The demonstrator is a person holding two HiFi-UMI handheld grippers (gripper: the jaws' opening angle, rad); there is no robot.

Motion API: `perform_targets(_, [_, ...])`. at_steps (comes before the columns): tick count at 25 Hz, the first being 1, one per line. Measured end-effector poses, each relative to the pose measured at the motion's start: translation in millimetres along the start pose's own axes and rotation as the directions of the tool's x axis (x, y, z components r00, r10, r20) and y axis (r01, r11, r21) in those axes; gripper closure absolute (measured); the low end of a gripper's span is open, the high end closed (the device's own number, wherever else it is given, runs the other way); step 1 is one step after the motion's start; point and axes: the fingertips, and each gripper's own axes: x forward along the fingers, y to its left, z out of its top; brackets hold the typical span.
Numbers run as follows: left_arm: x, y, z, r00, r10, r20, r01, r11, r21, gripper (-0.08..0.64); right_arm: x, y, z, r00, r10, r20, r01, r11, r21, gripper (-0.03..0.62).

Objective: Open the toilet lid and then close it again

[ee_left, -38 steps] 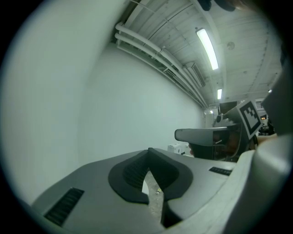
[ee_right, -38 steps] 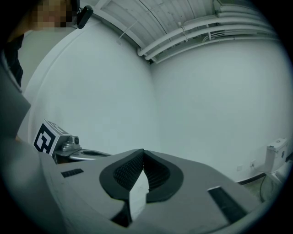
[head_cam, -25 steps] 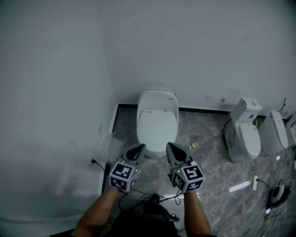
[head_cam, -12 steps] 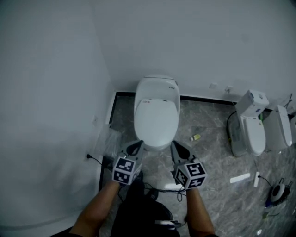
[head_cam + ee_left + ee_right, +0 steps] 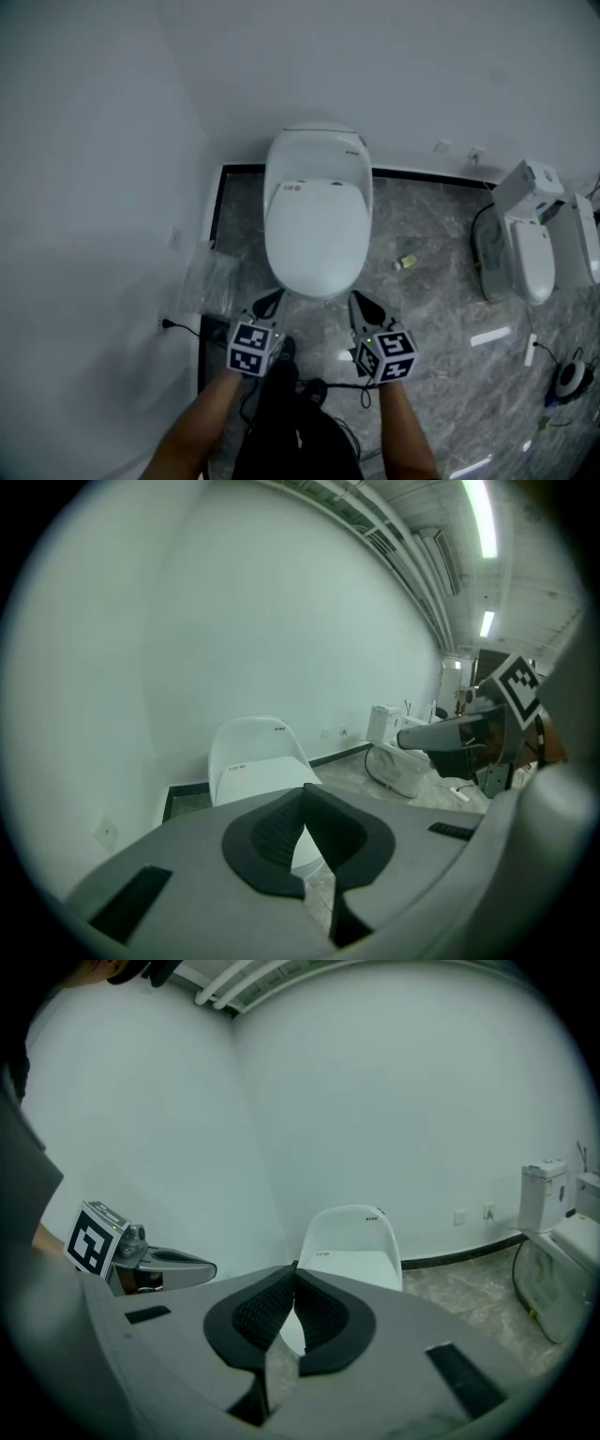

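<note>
A white toilet [image 5: 316,211] stands against the back wall with its lid [image 5: 314,234] down flat. The same toilet [image 5: 248,771] shows ahead in the left gripper view, and the toilet [image 5: 352,1246] also lies ahead in the right gripper view. My left gripper [image 5: 272,300] hangs just short of the bowl's front left edge, jaws shut and empty. Just off the front right edge sits my right gripper [image 5: 358,302], likewise shut with nothing in it. Neither touches the toilet.
White walls close in at the left and back. Two more toilets [image 5: 539,244] stand at the right on the marbled floor. A small yellow object [image 5: 406,262] lies right of the bowl. Clear plastic wrap [image 5: 208,281] and a wall socket with cable [image 5: 167,324] are at the left.
Both grippers have sunk and moved toward the toilet's front edge. The toilet looks bigger and closer in the head view. Jaws stayed shut.
</note>
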Motion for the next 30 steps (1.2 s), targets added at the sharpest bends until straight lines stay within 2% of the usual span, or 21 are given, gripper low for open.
perform_targets(10, [77, 45, -102, 0.993, -0.016, -0.114, 0.007, 0.997, -0.082, 0.554, 78, -38, -100, 0.995, -0.035, -0.097, 0.045, 0.993, 0.106, 0.588])
perform_targets(17, [120, 57, -154, 0.984, -0.055, -0.169, 0.032, 0.990, -0.135, 0.552, 108, -70, -154, 0.987, -0.058, -0.150, 0.083, 0.983, 0.164, 0.572])
perform_targets(18, [126, 58, -159, 0.983, -0.058, -0.172, 0.033, 0.989, -0.144, 0.546, 111, -75, -161, 0.986, -0.062, -0.154, 0.088, 0.981, 0.172, 0.542])
perform_targets(23, [147, 60, -180, 0.978, -0.085, -0.189, 0.051, 0.982, -0.180, 0.509, 131, -97, -184, 0.981, -0.092, -0.171, 0.126, 0.972, 0.198, 0.468])
perform_targets(28, [158, 60, -194, 0.970, -0.117, -0.215, 0.072, 0.975, -0.208, 0.450, 145, -120, -198, 0.976, -0.133, -0.174, 0.179, 0.943, 0.280, 0.358])
perform_targets(30, [161, 59, -199, 0.965, -0.131, -0.226, 0.080, 0.972, -0.222, 0.422, 150, -126, -203, 0.973, -0.145, -0.180, 0.195, 0.934, 0.300, 0.344])
